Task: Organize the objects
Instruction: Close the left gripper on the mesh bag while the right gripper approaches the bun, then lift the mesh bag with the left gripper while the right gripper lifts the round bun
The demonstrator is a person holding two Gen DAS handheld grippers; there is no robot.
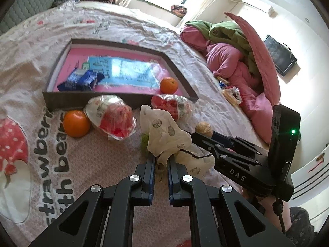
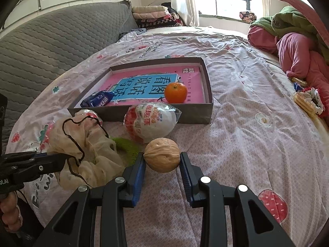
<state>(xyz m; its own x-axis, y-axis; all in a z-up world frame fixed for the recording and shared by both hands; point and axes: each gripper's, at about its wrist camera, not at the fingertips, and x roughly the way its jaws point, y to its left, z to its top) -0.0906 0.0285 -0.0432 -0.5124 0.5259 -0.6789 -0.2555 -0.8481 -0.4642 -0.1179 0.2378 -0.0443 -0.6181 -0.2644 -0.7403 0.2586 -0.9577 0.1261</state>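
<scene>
Left hand-held gripper (image 1: 161, 160) is pinching a cream cloth bag (image 1: 164, 135) with its jaws pressed together, while the right hand-held gripper (image 2: 162, 160) is clamping a walnut (image 2: 162, 154). Just ahead, a box (image 2: 195, 114) is sitting on the bed (image 2: 246, 144), holding an orange (image 2: 176, 92).

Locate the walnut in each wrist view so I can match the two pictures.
Left wrist view: the walnut sits right of centre, partly hidden behind the right tongs.
Right wrist view: it sits low at centre, clamped between the pads of those tongs.
Shared landmark: the orange in the box.
</scene>
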